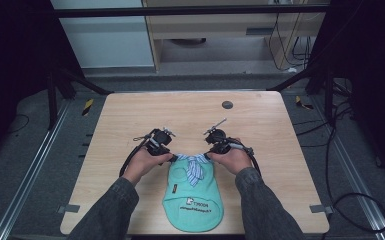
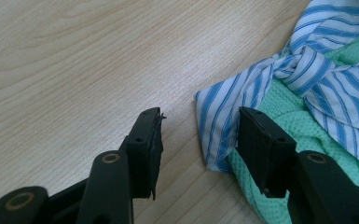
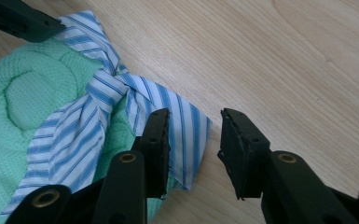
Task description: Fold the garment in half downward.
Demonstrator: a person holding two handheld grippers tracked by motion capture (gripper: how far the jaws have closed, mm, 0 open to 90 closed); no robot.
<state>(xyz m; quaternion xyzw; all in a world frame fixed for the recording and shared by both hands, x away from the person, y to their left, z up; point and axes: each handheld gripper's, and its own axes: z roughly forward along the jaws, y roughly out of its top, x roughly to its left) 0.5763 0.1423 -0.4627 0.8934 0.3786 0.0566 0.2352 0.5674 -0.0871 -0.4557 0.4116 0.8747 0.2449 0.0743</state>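
A small mint-green garment (image 1: 192, 200) with white lettering lies flat near the table's front edge. Its blue-and-white striped collar (image 1: 194, 167) is tied in a knot at the far end. My left gripper (image 1: 172, 158) sits at the collar's left tip and my right gripper (image 1: 210, 156) at its right tip. In the left gripper view, the left gripper (image 2: 200, 114) is open and the striped collar tip (image 2: 217, 126) lies in the gap, beside the green knit (image 2: 279, 112). In the right gripper view, the right gripper (image 3: 196, 114) is open over the other collar tip (image 3: 189, 140), with space on one side.
The wooden table (image 1: 190, 110) has bare surface beyond and beside the grippers. A small grey round disc (image 1: 227, 105) is set in it near the far edge. Dark frame legs and cables stand around the table on the floor.
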